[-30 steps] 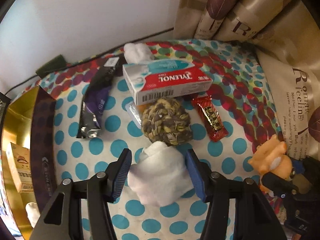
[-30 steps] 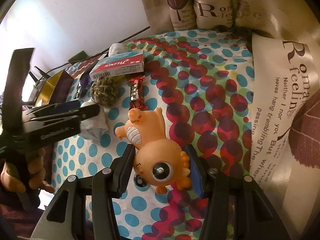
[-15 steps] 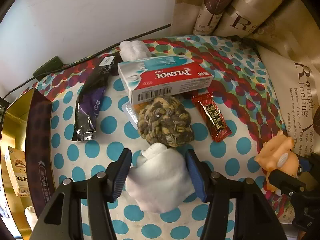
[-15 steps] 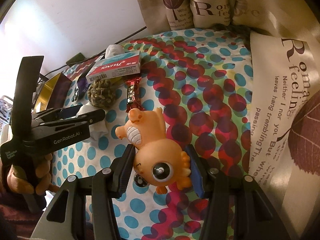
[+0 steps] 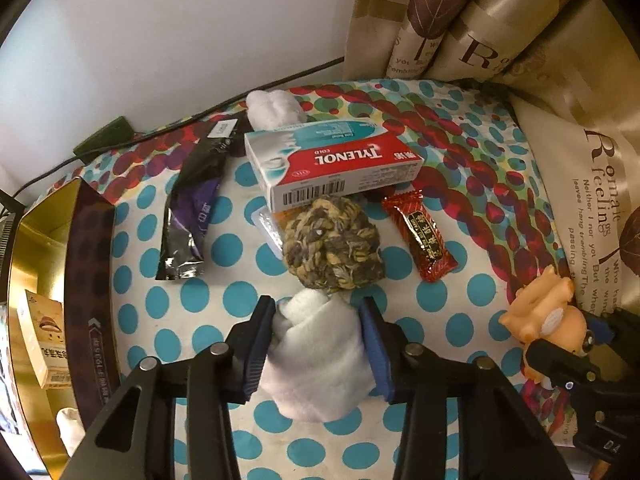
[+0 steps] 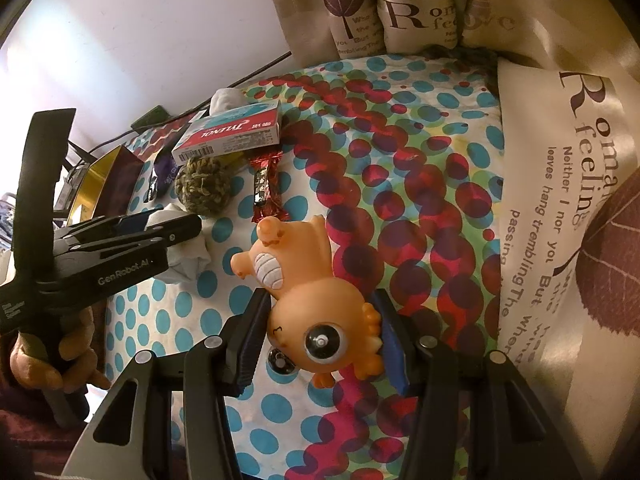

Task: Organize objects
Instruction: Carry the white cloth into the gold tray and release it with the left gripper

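Change, left side: Compared with the views a moment earlier, I see the left gripper (image 5: 318, 336) narrower; its fingers are closing on the white rolled cloth (image 5: 316, 356), which sits between them, both pads now touching its sides.
Meaning for the task: I judge this the start of a pick. The cloth is not yet lifted and rests on the dotted cover (image 5: 224, 300).
Right side: The right gripper (image 6: 320, 340) looks the same as in the earlier views. Its fingers are clamped on the orange rubber toy (image 6: 316, 308), which hangs head-outward above the cover.
Likely destination: The gold box (image 5: 36, 280) at the left edge already holds small items. I take it as the place for sorted things, but this is a judgement only.
Remaining items: Tylenol carton (image 5: 332, 168), braided yarn ball (image 5: 332, 248), red snack bar (image 5: 420, 240), dark sachet (image 5: 192, 216) and a second white cloth (image 5: 272, 108) lie loose near the wall.
Hidden or unclear: A clear blister pack (image 5: 268, 228) is mostly buried under the carton and ball. The gold box is cut off by the frame; its contents are only partly readable. A small dark round part under the toy cannot be identified. The underside of the held cloth is not visible.
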